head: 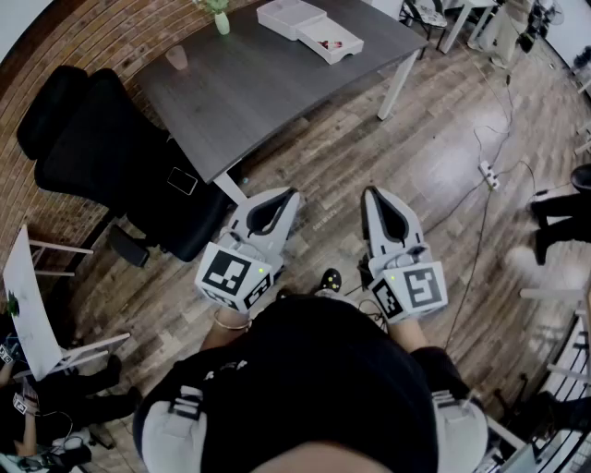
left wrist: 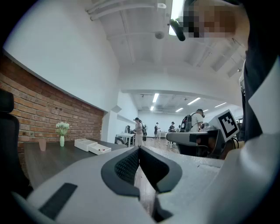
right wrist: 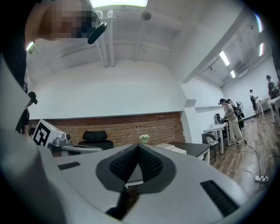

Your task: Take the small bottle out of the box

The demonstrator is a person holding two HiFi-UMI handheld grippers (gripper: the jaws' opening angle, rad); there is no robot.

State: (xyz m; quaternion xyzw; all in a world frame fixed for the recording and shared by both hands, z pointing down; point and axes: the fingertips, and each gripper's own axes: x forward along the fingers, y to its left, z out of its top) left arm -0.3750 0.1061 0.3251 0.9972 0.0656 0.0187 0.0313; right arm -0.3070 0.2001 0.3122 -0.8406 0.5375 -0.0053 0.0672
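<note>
Left gripper (head: 292, 196): jaws pressed together, nothing held, over the floor (head: 443, 139).
Right gripper (head: 371, 196): jaws together, empty.
Box (head: 309, 28): open on the tabletop (head: 249, 92), well apart from both grippers.
Bottle: too small to make out.

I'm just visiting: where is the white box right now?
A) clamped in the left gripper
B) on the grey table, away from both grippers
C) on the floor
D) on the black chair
B: the white box lies on the grey table, while the left gripper and right gripper hang over the floor, shut and empty.
</note>
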